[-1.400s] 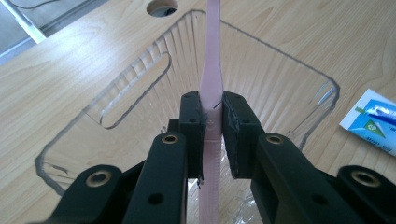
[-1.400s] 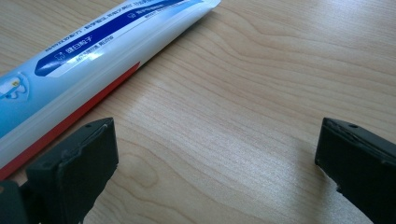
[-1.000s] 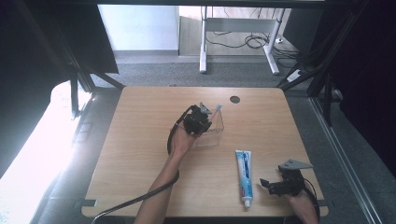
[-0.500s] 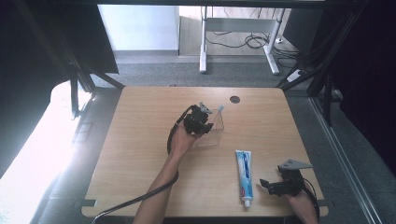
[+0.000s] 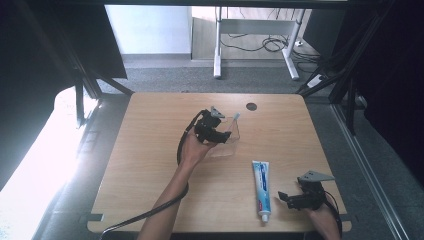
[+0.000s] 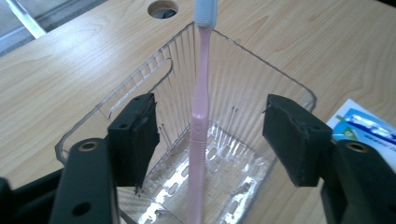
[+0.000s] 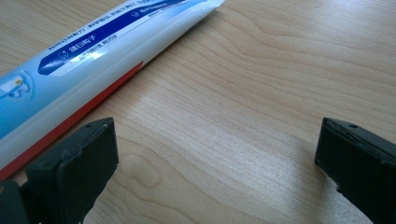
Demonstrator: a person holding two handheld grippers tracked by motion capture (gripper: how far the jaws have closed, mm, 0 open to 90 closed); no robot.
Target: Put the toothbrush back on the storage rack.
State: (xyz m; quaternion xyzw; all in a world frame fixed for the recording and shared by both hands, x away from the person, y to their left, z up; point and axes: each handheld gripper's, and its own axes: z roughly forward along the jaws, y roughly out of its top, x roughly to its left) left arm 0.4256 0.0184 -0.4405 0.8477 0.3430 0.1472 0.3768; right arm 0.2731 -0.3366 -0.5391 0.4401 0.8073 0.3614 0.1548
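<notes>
On the wooden worktop point(image 5: 150, 150) a clear plastic basket point(image 6: 261, 93) serves as the landmark, standing near the middle. A pink toothbrush point(image 6: 201, 93) stands inside it, bristle head up and leaning on the far rim, toward the round hole point(image 5: 251, 106) in the worktop beyond the basket. The left hand-held gripper point(image 6: 215, 135) hangs over the basket's near side, its jaws spread apart on either side of the toothbrush handle without touching it. A toothpaste tube point(image 5: 261, 189) lies flat on the side of the basket nearer the person, to its right, cap toward the worktop's near edge. The right hand-held gripper point(image 5: 292, 197) sits just beside the tube, farther still from the basket, its jaws wide apart over bare wood.
</notes>
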